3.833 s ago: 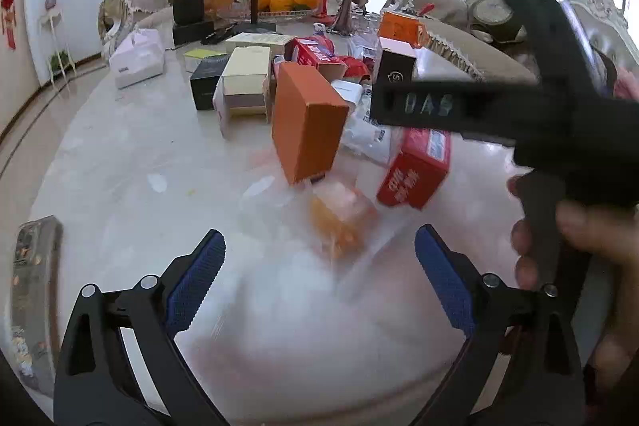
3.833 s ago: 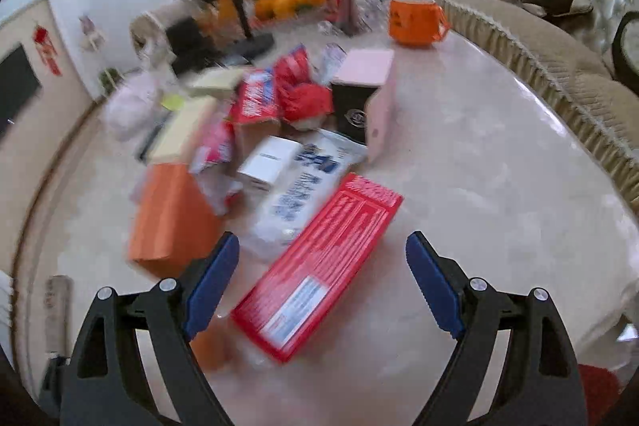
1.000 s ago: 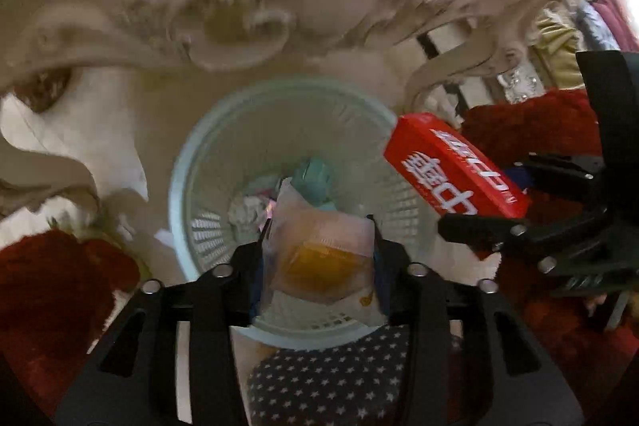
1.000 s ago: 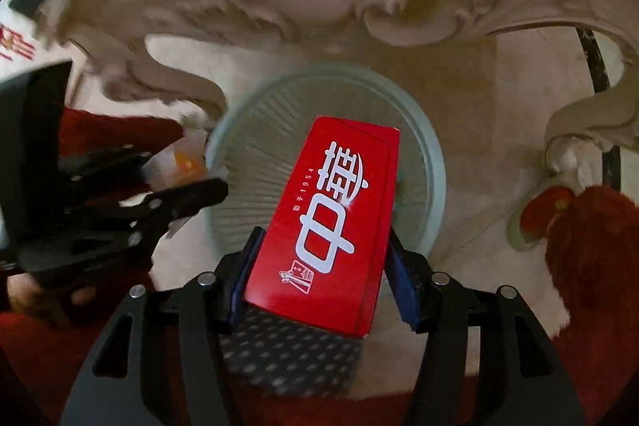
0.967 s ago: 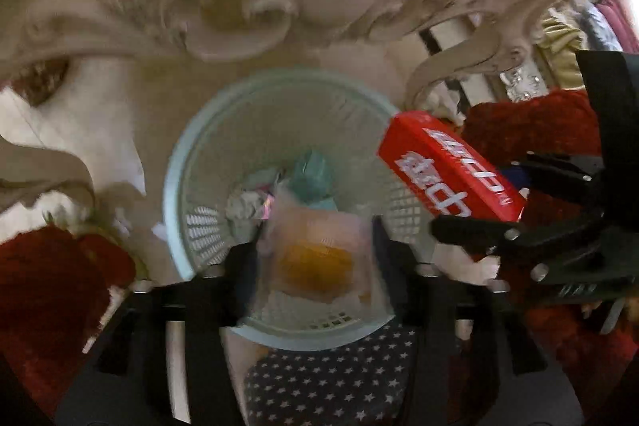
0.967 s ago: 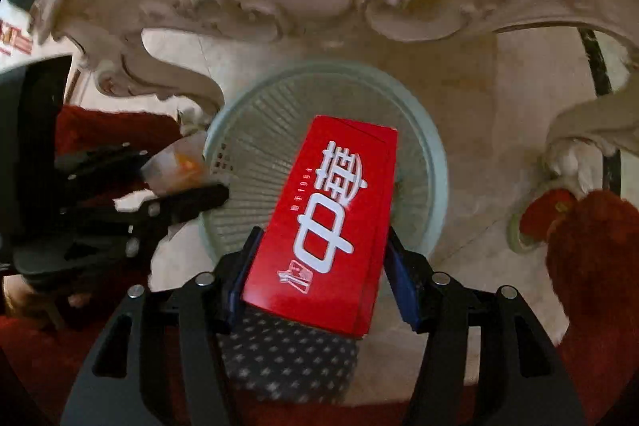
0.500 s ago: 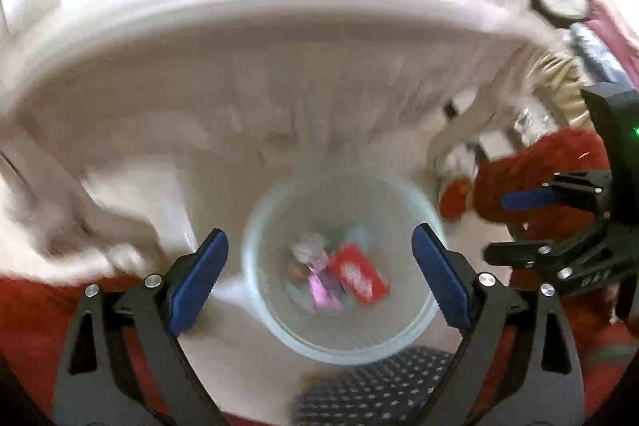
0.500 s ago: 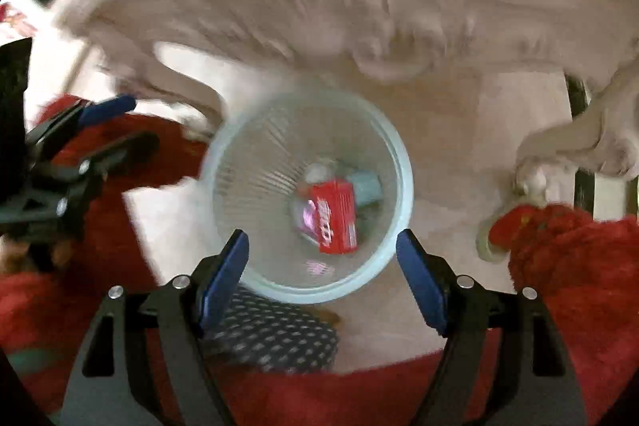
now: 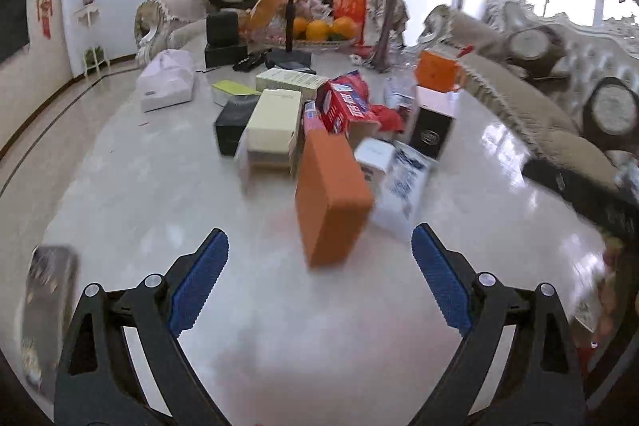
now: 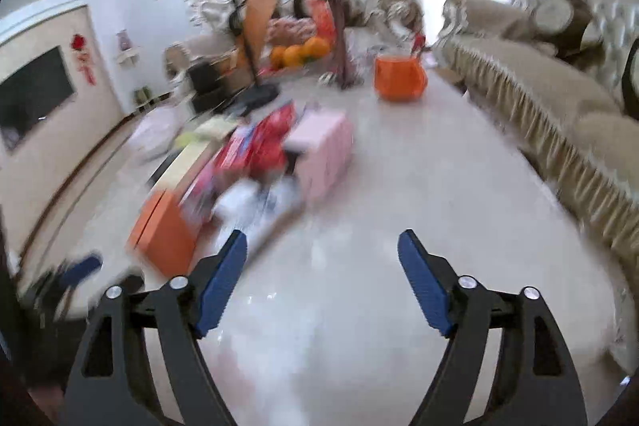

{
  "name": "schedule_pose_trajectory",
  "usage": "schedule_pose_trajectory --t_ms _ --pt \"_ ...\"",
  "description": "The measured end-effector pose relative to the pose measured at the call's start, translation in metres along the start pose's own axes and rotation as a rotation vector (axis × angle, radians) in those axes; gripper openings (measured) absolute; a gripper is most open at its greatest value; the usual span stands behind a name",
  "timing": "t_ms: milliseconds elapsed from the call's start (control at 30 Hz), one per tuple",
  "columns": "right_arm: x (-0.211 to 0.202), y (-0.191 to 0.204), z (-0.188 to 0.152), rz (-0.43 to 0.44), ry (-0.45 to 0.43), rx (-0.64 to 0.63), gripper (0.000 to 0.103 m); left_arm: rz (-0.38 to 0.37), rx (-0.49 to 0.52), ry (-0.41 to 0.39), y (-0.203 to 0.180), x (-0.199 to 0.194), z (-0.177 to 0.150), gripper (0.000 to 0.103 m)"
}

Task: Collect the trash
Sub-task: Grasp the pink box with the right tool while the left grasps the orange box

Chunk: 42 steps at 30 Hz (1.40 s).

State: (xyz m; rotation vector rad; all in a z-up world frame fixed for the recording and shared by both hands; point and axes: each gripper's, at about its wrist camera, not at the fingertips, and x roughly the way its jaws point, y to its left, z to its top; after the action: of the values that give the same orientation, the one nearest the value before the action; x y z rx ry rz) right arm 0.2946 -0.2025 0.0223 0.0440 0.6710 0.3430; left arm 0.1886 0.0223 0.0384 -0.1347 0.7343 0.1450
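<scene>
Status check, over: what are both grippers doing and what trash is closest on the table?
Left gripper open, empty. Right gripper open, empty, jaws just opening. Orange box nearest in the box pile. Nothing in the way on the table.

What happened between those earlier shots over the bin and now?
Both loads went into the bin: the left hand-held gripper dropped its snack packet, the right hand-held gripper its red box. Jaws just opened, empty, both back above the table. The orange box pile stayed.
</scene>
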Motion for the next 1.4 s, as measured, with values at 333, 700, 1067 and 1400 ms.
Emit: schedule_pose_trajectory --t_ms 333,700,1067,1400 --pt "0.119 0.019 0.063 -0.118 0.167 0.023 0.081 0.029 -0.089 0.1 0.011 0.068 0.017 0.091" --pt "0.128 0.001 0.046 -0.049 0.255 0.027 0.046 -0.089 -0.109 0.183 0.023 0.076 0.012 0.031" --pt "0.062 -0.046 0.052 0.012 0.163 0.135 0.045 -0.145 -0.151 0.109 0.034 0.03 0.015 0.031" --pt "-0.117 -0.028 -0.077 0.362 0.113 0.006 0.045 -0.304 0.022 0.014 0.028 -0.128 -0.074 0.031"
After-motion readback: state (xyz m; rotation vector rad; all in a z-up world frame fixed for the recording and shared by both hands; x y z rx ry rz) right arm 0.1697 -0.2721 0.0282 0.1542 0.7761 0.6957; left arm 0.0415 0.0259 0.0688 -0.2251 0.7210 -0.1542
